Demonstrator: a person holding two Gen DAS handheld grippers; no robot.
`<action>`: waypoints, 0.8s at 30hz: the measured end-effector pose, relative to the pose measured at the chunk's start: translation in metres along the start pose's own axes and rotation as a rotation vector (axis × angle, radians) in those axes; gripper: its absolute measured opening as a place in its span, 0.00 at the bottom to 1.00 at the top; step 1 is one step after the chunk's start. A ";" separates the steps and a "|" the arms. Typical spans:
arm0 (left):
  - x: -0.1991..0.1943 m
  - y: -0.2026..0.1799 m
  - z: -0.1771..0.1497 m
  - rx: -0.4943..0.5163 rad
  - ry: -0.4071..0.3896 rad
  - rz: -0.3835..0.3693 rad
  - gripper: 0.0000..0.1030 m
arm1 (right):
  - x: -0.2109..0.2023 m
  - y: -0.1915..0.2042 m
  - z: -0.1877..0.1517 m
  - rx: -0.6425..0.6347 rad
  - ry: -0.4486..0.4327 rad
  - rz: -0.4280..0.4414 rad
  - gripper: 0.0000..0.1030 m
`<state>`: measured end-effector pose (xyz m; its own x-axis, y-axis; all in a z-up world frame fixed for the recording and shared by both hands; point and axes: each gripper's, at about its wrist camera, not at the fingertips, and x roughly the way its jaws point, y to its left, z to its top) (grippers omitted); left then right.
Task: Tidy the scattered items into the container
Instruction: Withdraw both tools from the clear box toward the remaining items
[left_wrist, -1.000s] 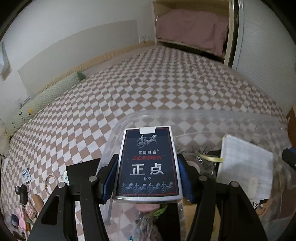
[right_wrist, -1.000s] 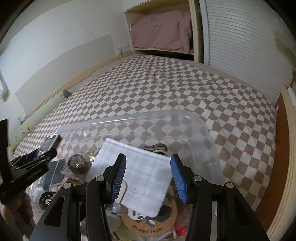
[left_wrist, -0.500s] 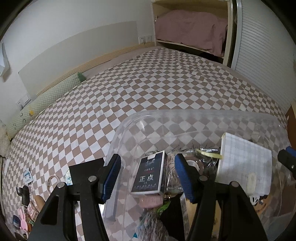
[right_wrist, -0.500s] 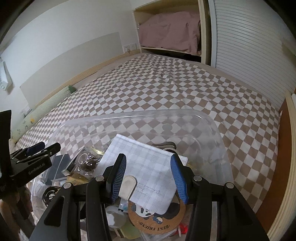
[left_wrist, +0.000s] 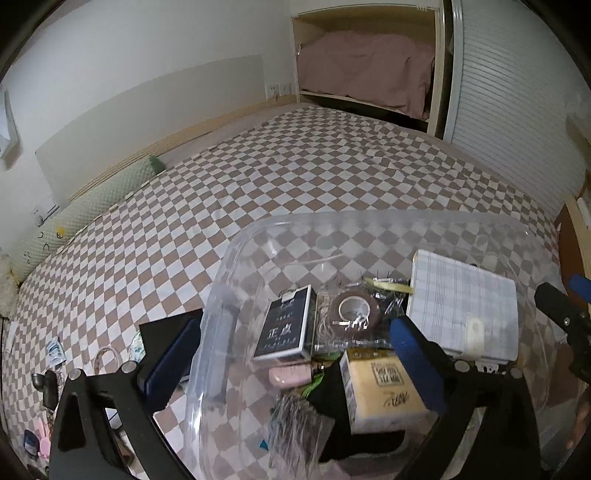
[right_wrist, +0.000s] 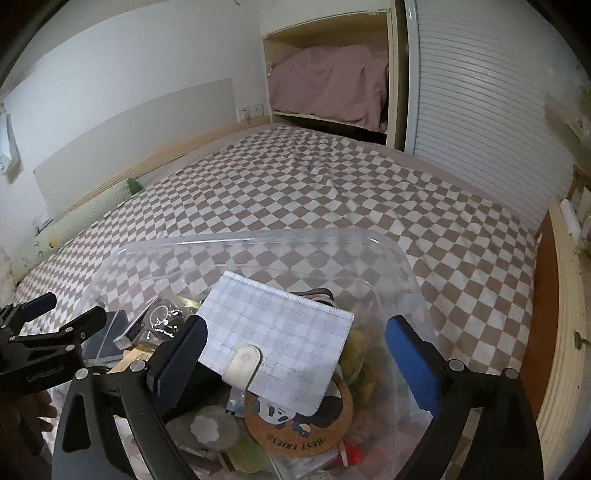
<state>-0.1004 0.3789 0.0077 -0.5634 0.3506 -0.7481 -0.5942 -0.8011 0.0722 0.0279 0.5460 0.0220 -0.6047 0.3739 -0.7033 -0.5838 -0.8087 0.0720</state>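
A clear plastic container (left_wrist: 332, 218) sits on the checkered bed and holds many small items. The dark playing-card box (left_wrist: 286, 325) lies flat inside it next to a brown tape roll (left_wrist: 352, 308) and a yellow box (left_wrist: 376, 391). Above them my left gripper (left_wrist: 291, 354) has its jaws opening wide, pads touching nothing. The grid-patterned notebook (right_wrist: 280, 332) rests on the pile over a cork coaster (right_wrist: 299, 421). My right gripper (right_wrist: 295, 354) straddles the notebook with its jaws opening, and both blue pads (right_wrist: 410, 354) stand clear of it.
Several loose small items (left_wrist: 48, 369) lie on the sheet left of the container. A green bolster (left_wrist: 92, 206) runs along the far left bed edge. A wooden bed frame (right_wrist: 565, 332) borders the right. A wardrobe niche with pink bedding (left_wrist: 365, 70) is at the back.
The left gripper let go of the card box, which dropped into the container, and its jaws spread wide. The right jaws opened off the notebook, which now lies on the pile.
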 end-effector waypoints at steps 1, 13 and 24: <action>-0.001 0.000 -0.002 0.000 0.002 0.001 1.00 | 0.000 0.001 -0.001 -0.006 0.003 0.001 0.97; -0.023 0.005 -0.011 -0.018 -0.017 0.017 1.00 | -0.011 0.005 -0.003 -0.051 0.004 0.013 0.98; -0.051 0.006 -0.024 -0.002 -0.042 0.031 1.00 | -0.031 0.019 -0.008 -0.099 -0.021 0.049 0.98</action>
<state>-0.0610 0.3448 0.0306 -0.6056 0.3455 -0.7169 -0.5746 -0.8131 0.0936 0.0402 0.5150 0.0395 -0.6432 0.3411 -0.6855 -0.4973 -0.8668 0.0352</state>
